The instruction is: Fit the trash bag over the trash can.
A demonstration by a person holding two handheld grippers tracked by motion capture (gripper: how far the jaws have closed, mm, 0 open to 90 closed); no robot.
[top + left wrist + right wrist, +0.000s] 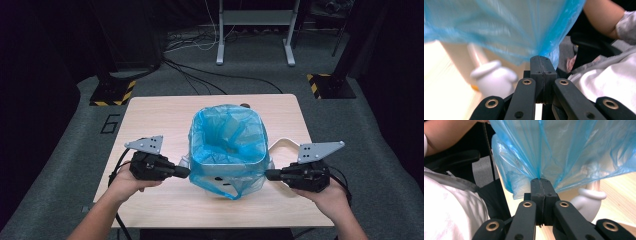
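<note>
Both tools are clenched on the blue bag (227, 145): our left tool (186, 172) pinches its left side, our right tool (268, 175) its right. Thin, crinkled and translucent, it lines a white bin (280, 147) mid-tabletop (160, 115).

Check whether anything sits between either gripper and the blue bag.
Nothing visible does. The left gripper and the right gripper are both shut on folds of the blue bag, which lines the white bin on the table.
</note>
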